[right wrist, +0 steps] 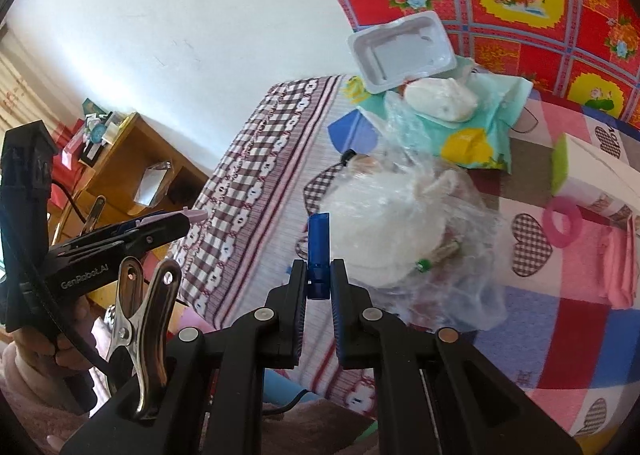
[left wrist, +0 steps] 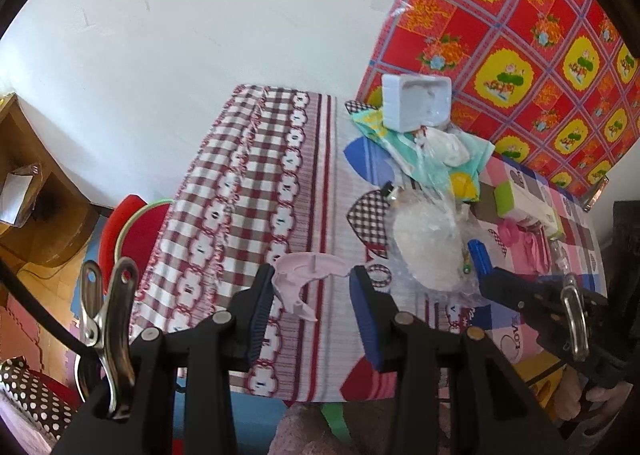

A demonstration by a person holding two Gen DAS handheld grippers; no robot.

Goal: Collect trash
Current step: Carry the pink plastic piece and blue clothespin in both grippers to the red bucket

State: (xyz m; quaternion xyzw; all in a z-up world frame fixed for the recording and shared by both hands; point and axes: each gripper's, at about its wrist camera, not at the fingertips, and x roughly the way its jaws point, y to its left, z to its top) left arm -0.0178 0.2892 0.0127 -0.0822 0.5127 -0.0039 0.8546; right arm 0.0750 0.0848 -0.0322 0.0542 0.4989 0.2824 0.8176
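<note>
Patchwork bedspread (left wrist: 320, 191) below us: left gripper (left wrist: 312, 291) pinches pink plastic scrap (left wrist: 304, 275), right gripper (right wrist: 319, 279) clamps blue tube (right wrist: 319, 251) (seemingly firm). We keep both squeezed and level en route to wherever the trash goes.

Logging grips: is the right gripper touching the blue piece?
Touching. The right wrist view shows the right gripper clamped on the blue piece.

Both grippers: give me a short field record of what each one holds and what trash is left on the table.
left gripper: shut on pink plastic piece
right gripper: shut on blue tube, upright between the pads
table: patterned cloths
trash left: clear plastic bag with white contents, white tray, pink ring
</note>
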